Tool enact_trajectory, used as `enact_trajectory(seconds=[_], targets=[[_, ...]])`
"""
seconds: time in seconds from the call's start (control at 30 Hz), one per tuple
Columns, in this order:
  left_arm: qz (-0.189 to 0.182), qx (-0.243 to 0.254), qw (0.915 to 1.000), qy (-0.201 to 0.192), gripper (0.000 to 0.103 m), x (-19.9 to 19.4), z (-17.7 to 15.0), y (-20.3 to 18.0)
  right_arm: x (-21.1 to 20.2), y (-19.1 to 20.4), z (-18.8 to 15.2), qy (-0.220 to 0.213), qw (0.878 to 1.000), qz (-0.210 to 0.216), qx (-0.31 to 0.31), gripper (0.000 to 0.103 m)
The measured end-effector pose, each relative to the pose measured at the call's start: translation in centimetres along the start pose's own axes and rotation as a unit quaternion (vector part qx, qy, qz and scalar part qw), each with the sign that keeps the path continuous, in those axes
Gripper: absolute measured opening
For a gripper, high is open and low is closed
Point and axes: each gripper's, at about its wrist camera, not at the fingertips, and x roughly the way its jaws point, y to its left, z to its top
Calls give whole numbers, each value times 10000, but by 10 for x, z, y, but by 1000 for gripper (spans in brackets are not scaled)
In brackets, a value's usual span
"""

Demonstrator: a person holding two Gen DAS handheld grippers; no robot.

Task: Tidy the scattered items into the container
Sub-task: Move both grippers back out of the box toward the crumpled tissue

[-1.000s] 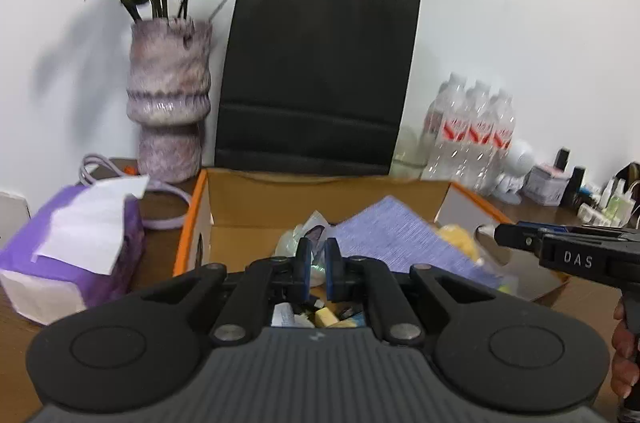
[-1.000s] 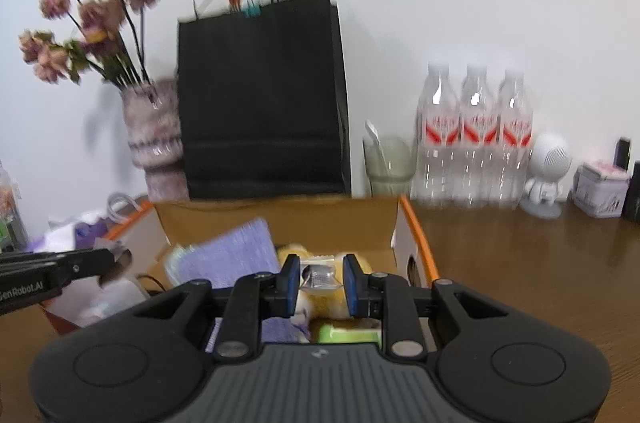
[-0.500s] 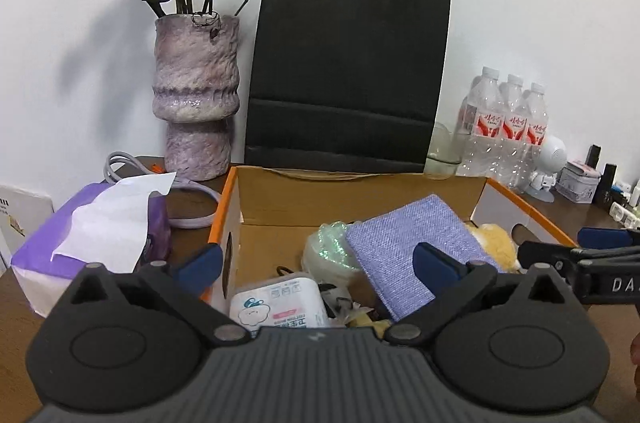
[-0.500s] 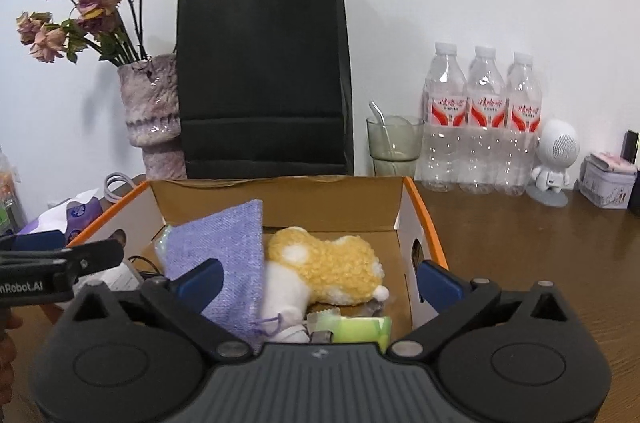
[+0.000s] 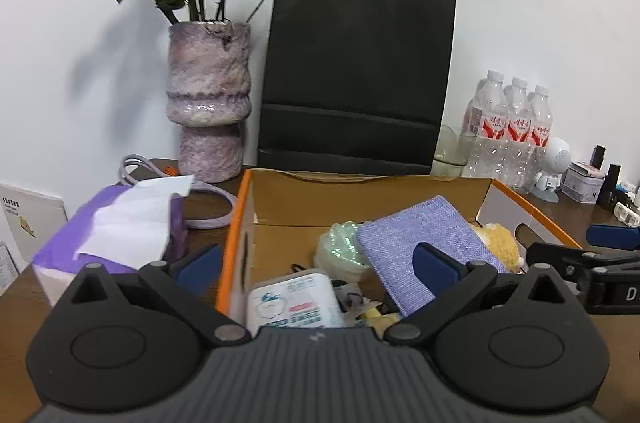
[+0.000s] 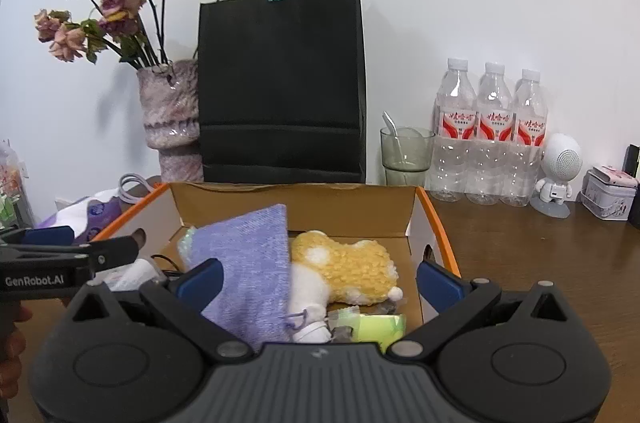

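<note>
Step now: both grippers hang over the box (image 5: pixel 256 207) with nothing in them. It looks like the dropping is done and the next thing to do is look for more stray things.
How to do it well: I think it is best to lift both grippers straight up, so the fingers do not catch the box wall or pull the cloth out. Then check the table (image 6: pixel 540 263) around the box for anything left out.
Left gripper (image 5: pixel 316 263): spread wide, pinching nothing.
Right gripper (image 6: pixel 320 277): spread wide, pinching nothing.
Box: it sits on the table, in front of the black bag (image 6: pixel 280 83), below both grippers. The left finger of the left gripper hangs outside the orange edge.
Purple cloth (image 6: pixel 248 263): in the box, leaning up, just past the right gripper's left finger.
Yellow toy (image 6: pixel 348 271): in the box, between the right gripper's 2 fingers but lower down.
White packet (image 5: pixel 294 303): in the box, between the left gripper's fingers, lower down.
Tissue pack (image 5: pixel 116 231): on the table, just left of the box.
Left to tidy: I see no stray small things near the box, but much of the table is hidden.
</note>
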Motion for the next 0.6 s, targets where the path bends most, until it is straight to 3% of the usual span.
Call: enact_trajectory(seconds=[0.27, 0.6], targets=[[298, -25, 9995, 87, 103, -36, -16, 36, -33, 23, -14, 16, 9992, 372, -168, 103], [647, -82, 9968, 459, 103, -52, -48, 68, -31, 65, -45, 647, 9943, 749, -385, 103]])
